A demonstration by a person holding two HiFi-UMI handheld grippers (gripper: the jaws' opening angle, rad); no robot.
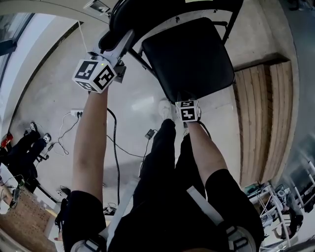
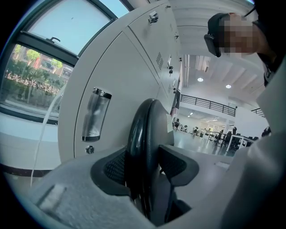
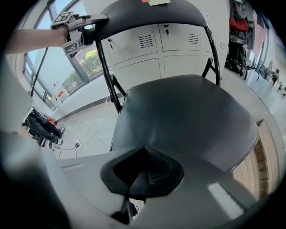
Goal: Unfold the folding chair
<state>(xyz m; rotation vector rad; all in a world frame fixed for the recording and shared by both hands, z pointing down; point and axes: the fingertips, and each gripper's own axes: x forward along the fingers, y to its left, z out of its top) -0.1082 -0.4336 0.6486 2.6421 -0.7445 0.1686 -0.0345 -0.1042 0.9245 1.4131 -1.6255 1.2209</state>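
1. A pale grey floor [image 1: 138, 98] fills most of the head view. A strip of wooden boards [image 1: 261, 123] runs along it at 3 o'clock.
2. A bank of light grey lockers [image 3: 161, 44] stands behind the chair, at 12 o'clock in the right gripper view. In the left gripper view a large window [image 2: 40, 67] sits beside them at 9 o'clock.
3. The black folding chair [image 1: 187, 54] stands at 12 o'clock in the head view, straight ahead of the person. Its padded seat [image 3: 187, 116] faces up. Its curved backrest [image 3: 147, 11] arches over the seat at 12 o'clock, on thin black tubes.
4. The person's legs [image 1: 167, 162], in black trousers, run from 6 o'clock to the centre of the head view. A bare forearm reaches toward the chair on each side of them.
5. The left gripper [image 2: 143, 167] is at 11 o'clock in the head view, at the backrest's top corner. Its jaws stand fairly wide. The backrest's rounded edge fills the gap between them, with one dark pad against each face, so it holds the backrest.
6. The right gripper [image 3: 143, 172] points steeply down near the centre of the head view, at the seat's front edge. Its jaws are fully together with nothing between them. Whether the tips press on the seat cannot be told.
7. Thin black cables [image 1: 115, 142] trail over the floor from 7 to 9 o'clock, near a white socket strip [image 1: 76, 113].
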